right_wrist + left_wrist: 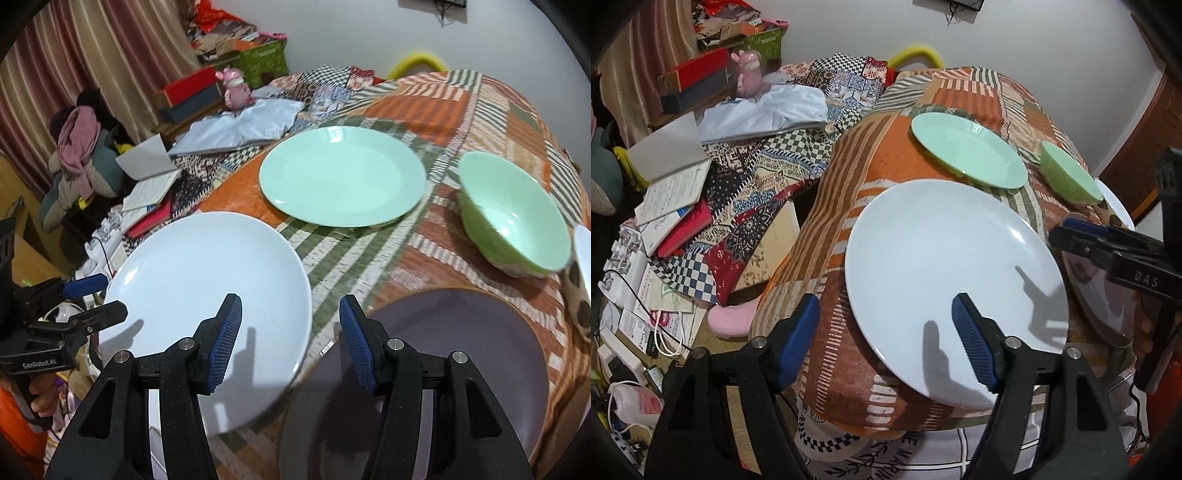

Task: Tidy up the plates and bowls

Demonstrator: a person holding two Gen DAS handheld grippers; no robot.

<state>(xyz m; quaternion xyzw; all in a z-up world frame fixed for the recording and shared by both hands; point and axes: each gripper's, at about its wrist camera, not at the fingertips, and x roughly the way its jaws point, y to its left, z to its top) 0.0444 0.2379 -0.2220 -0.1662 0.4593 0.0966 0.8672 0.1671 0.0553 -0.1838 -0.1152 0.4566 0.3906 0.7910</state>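
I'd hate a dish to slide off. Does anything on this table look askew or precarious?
Yes: the white plate lies at the quilted cover's left edge, its near rim seemingly overhanging. The green plate, green bowl and grey plate lie flat; nothing looks spilled or broken.

The white plate [207, 288] is showing a smooth, glossy glaze, catching soft shadows. The mint plate [341, 175] beyond it is gleaming with small highlights, ceramic by the look. The green bowl [517, 218] at far right is shining inside, glossy too. The dark plate [443, 369] nearest is looking smooth with a duller, satin sheen. Under them all, the patchwork cloth [480, 107] is lying matt and woven, a bit rough. The right gripper [290, 343] is showing matt black plastic arms, ribbed blue rubbery pads and bright metal pins. Far left, the curtain [74, 55] is hanging as soft matt fabric.
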